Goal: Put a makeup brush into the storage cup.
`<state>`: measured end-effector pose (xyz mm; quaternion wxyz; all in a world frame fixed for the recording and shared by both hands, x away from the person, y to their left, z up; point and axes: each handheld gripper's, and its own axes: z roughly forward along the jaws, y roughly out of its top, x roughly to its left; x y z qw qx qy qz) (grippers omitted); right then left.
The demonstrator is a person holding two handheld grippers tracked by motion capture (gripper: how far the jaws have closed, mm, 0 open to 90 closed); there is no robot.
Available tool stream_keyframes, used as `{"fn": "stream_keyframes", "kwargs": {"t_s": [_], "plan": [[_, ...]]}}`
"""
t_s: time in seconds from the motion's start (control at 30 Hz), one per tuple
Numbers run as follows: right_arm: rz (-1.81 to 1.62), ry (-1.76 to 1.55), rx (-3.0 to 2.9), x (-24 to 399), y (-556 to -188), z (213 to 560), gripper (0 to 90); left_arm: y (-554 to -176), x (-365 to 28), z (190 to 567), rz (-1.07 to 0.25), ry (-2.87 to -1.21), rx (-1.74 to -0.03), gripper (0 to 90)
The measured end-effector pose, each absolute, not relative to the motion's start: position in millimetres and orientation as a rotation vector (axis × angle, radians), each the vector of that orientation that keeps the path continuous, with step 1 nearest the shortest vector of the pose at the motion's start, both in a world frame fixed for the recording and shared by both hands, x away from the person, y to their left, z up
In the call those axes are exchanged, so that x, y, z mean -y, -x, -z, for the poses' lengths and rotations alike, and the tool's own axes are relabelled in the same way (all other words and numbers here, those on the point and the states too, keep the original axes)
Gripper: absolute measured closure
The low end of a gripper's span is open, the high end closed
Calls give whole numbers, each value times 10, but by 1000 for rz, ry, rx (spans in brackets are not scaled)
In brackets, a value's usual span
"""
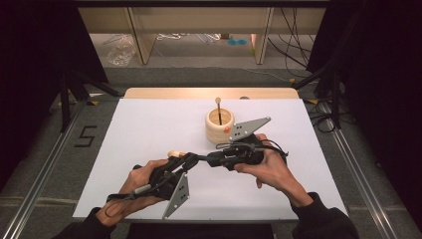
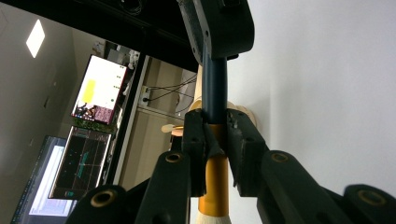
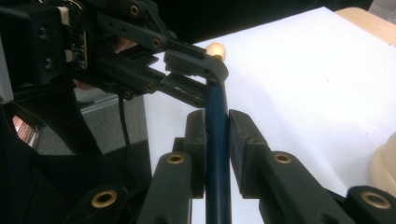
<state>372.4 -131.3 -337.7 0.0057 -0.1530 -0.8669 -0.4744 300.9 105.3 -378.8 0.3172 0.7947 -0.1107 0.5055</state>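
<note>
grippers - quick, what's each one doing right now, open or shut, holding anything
left gripper: shut on the brush, at its gold ferrule.
right gripper: shut on the same brush's dark blue handle.

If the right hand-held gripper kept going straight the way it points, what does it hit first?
Likely the left hand-held gripper: the right hand-held gripper, shut on the dark blue brush handle, points along that handle at the left one's jaws clamped on it. Depth unclear.

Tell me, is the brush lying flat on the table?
No, the brush is held above the white table, clamped between the left gripper and right gripper.
</note>
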Motion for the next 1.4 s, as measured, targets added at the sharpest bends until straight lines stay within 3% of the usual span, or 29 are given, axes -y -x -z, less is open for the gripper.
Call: {"fn": "stream_keyframes", "kwargs": {"t_s": [1.4], "plan": [[1322, 455, 2772, 1286, -3726, 3413, 793, -3026, -1051, 3836, -1362, -2113, 380, 748]]}}
